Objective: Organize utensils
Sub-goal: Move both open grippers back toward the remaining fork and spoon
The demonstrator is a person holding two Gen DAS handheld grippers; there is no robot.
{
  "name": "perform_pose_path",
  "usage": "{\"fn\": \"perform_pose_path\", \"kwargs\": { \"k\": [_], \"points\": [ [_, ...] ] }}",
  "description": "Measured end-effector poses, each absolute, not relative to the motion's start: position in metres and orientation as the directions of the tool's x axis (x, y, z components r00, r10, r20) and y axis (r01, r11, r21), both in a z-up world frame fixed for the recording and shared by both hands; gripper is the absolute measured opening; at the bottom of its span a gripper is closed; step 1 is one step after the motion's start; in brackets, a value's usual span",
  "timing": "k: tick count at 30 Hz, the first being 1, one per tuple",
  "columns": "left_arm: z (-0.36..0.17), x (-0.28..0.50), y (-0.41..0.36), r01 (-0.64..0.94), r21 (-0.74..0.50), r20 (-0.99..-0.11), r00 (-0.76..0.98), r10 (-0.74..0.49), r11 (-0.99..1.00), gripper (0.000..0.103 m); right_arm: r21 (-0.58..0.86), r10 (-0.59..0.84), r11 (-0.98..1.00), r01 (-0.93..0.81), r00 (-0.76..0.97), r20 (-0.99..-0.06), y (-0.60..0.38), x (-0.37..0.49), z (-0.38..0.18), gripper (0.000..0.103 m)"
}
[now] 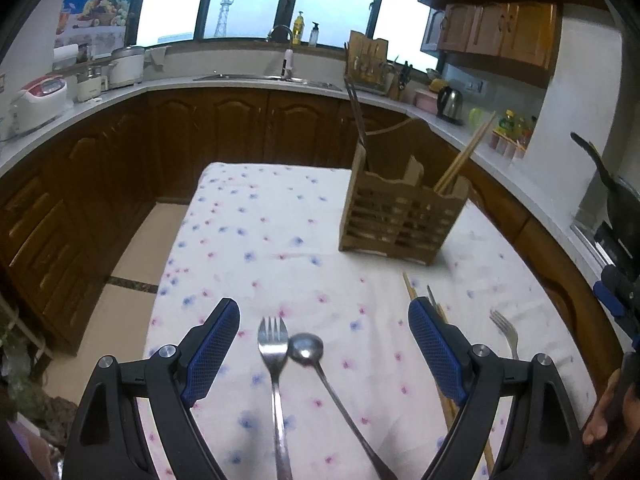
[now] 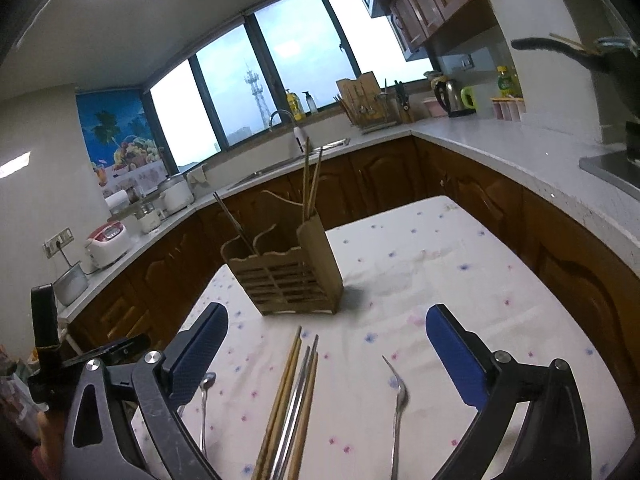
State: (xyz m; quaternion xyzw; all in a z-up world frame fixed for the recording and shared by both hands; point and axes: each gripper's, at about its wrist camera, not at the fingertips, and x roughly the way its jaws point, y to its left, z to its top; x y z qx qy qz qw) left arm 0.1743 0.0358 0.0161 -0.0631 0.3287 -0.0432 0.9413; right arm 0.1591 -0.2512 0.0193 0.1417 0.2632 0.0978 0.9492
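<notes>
Blue-padded left gripper is held wide open over a fork and spoon lying side by side on the worktop. Right gripper is likewise spread, empty, above chopsticks; the wooden caddy stands beyond.

- Wooden slatted utensil holder stands upright on the floral cloth; wooden chopsticks lean in its right compartment, a dark metal pair in its left.
- Steel fork and spoon lie flat, heads touching.
- Loose chopstick bundle, wood and metal mixed, lies flat.
- Second fork lies beside the bundle, apart.
</notes>
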Motion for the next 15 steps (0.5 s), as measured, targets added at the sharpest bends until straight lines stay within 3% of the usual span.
{"fn": "perform_pose_path", "kwargs": {
  "k": [15],
  "points": [
    [0.015, 0.176, 0.024, 0.055, -0.115, -0.659, 0.743, -0.117, 0.992, 0.087, 0.324, 0.253, 0.942, -0.089, 0.821, -0.511, -0.261, 0.158, 0.005, 0.1]
  ]
}}
